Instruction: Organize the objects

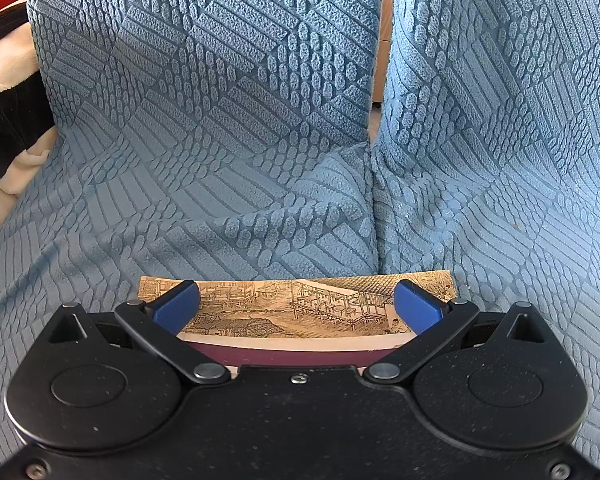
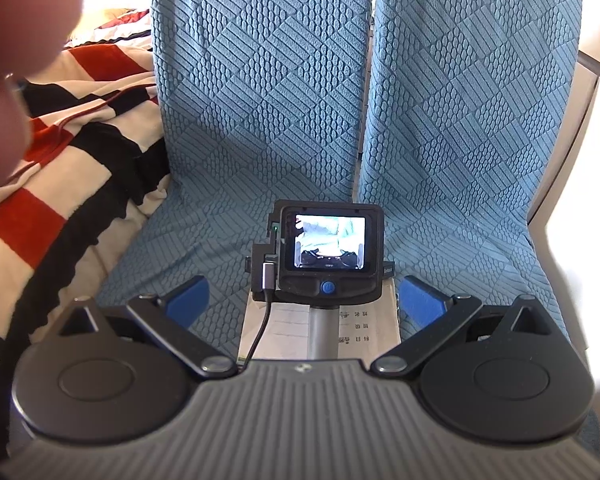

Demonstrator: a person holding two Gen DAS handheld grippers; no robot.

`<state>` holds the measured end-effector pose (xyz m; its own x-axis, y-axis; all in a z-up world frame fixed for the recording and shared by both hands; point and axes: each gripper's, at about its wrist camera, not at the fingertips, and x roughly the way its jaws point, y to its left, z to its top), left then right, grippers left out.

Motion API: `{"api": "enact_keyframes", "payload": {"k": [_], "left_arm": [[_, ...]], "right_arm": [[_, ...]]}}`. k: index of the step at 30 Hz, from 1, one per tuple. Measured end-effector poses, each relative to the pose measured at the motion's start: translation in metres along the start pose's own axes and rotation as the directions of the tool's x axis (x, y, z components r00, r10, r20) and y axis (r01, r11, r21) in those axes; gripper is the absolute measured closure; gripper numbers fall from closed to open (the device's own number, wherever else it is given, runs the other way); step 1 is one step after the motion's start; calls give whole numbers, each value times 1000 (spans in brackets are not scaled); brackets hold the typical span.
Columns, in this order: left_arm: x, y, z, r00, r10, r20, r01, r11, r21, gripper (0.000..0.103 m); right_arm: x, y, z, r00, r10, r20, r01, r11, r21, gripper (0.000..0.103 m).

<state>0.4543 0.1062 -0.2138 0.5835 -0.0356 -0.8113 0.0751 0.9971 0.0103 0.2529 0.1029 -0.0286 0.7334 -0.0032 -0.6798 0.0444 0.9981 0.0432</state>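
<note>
- Left gripper point(image 1: 296, 306): two blue fingers point(image 1: 176, 304) spread wide, holding nothing; they sit over the book's left and right ends, contact can't be told.
- One book point(image 1: 284, 312) under/between the left fingers: tan cover with an ink drawing of buildings, a maroon band and pale edge at its near side. Lies flat on the seat, near the seam between the two cover panels.
- Left gripper points forward and down at the seat, low over the book, body level.
- Right gripper point(image 2: 304, 300): two blue fingers point(image 2: 188, 300) also wide apart, gripping nothing.
- Between the right fingers, seen from behind: the left unit's camera point(image 2: 326, 250), screen lit, one blue button below it, one cable point(image 2: 260, 332) plugged in at its left side and running back.
- One white sheet or page with printed lines and characters point(image 2: 364, 332) shows under that unit, on the seat; can't tell if it belongs to the book.
- Right gripper sits behind and above the left one, aimed the same way, level.
- Seat: two blue textured cover panels point(image 1: 204, 92) side by side, draped over back and cushion, a gap between them.
- One striped blanket point(image 2: 72, 152), red, black and cream, piled on the left of the covers.
- Blurred finger or hand point(image 2: 16, 52) very close to the right lens, upper left corner; pose unreadable.
- Cream armrest point(image 2: 568, 128) at right edge.
</note>
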Motion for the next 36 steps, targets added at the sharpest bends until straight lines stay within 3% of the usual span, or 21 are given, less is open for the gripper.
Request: {"api": "enact_keyframes", "payload": {"k": [36], "left_arm": [[0,0,0,1000,-1,0,1,1000,0,0]], "right_arm": [[5,-5,0,1000,-1,-24,2,999,36,0]]}}
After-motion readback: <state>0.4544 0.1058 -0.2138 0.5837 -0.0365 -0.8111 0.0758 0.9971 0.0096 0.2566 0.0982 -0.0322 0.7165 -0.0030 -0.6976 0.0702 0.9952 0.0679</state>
